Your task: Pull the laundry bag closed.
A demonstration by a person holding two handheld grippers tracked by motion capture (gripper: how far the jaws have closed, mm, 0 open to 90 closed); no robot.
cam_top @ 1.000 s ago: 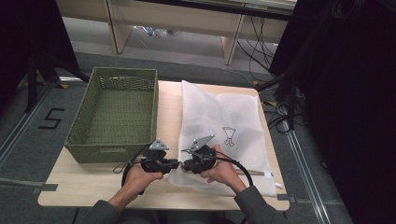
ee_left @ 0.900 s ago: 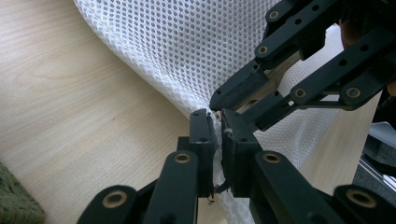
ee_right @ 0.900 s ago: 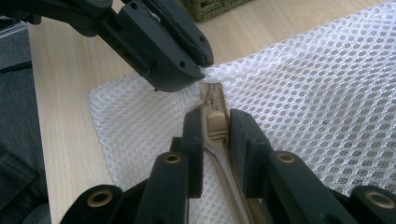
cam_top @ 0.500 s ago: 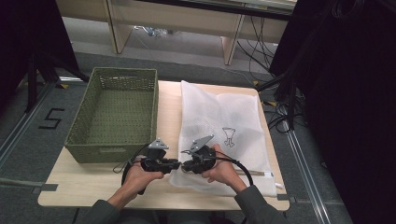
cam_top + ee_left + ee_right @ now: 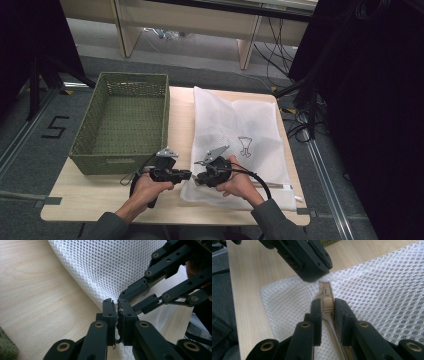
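1. Lying along the tabletop's right half, white mesh bag (image 5: 240, 135), its near-left corner between both grippers.
2. Left gripper (image 5: 117, 312) jaws pinched on the bag's corner edge.
3. Right gripper (image 5: 327, 307) jaws clamped on beige zipper pull (image 5: 327, 305).
4. Green basket (image 5: 85, 150) at the tabletop's left edge.

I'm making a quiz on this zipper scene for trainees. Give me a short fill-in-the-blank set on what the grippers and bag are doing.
1. The right gripper is shut on the beige zipper ____ of the white mesh bag.
2. The left gripper pinches the bag's ____ corner.
3. Left of the bag stands an empty green ____.

Missing words: slider; near left; basket
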